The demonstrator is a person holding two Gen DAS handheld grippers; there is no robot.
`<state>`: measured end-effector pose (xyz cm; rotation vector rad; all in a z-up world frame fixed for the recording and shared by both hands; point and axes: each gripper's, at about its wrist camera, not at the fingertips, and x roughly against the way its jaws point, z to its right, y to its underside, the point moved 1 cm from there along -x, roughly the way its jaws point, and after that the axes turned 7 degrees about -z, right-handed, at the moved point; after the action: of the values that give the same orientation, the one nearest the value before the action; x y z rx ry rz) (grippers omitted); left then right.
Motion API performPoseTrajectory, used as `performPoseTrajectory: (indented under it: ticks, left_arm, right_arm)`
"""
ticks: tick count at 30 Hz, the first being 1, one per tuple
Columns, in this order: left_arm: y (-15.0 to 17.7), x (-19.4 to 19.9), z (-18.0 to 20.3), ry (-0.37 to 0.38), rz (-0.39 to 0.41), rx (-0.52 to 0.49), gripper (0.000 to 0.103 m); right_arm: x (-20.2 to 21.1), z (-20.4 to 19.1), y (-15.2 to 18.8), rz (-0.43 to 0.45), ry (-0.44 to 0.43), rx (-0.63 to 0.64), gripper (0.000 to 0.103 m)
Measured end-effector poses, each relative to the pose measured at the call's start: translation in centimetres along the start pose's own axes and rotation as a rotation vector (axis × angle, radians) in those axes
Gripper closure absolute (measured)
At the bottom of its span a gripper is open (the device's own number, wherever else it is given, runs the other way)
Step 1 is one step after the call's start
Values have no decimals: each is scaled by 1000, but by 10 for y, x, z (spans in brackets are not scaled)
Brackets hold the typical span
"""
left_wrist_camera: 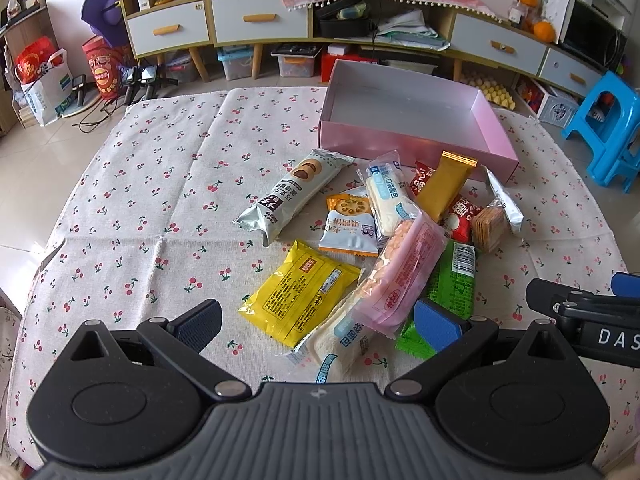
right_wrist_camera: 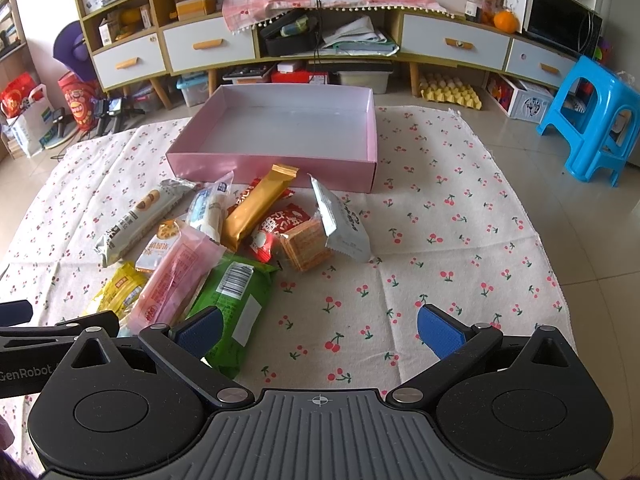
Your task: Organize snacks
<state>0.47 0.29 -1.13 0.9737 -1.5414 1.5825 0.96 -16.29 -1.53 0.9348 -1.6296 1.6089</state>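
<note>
Left wrist view has the left gripper [left_wrist_camera: 318,326] spread wide open, holding nothing, hovering low over the near end of the snack pile. Between its fingers sit the yellow packet [left_wrist_camera: 298,296], a white bread pack [left_wrist_camera: 340,344] and the pink packet [left_wrist_camera: 400,280], with the green packet [left_wrist_camera: 454,284] tucked behind the right finger. Right wrist view shows the right gripper [right_wrist_camera: 318,332] wide open too, over bare cherry-print cloth [right_wrist_camera: 440,240] on the worktop; only the green packet [right_wrist_camera: 236,308] reaches its left finger, the rest of the pile lies further left and beyond. This view also catches the cracker stack [right_wrist_camera: 306,246] and a silver-white packet [right_wrist_camera: 344,220] more clearly. The left view shows the long grey cookie pack [left_wrist_camera: 292,196] better, out on the left of the pile. Pink box [right_wrist_camera: 272,160] sits just beyond the snacks, open and empty, with a gold bar [right_wrist_camera: 260,208] pointing towards its near wall.
</note>
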Motion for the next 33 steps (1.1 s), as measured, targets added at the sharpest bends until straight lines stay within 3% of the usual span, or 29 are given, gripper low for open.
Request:
performPoseTrajectory:
  ticks: [18,23,33]
  left_arm:
    - [-4,3,1,-3,11,-8,0]
    - [-7,4,1,34,-3,-19,0]
    - [-25,11,1,-30,118,-76,0]
  right_arm:
    - [4,-1,-7,1,-7,1,0]
    - [5,-1,-11,3,-7,-3,0]
    - [11,10,-35,31,-45,9,0]
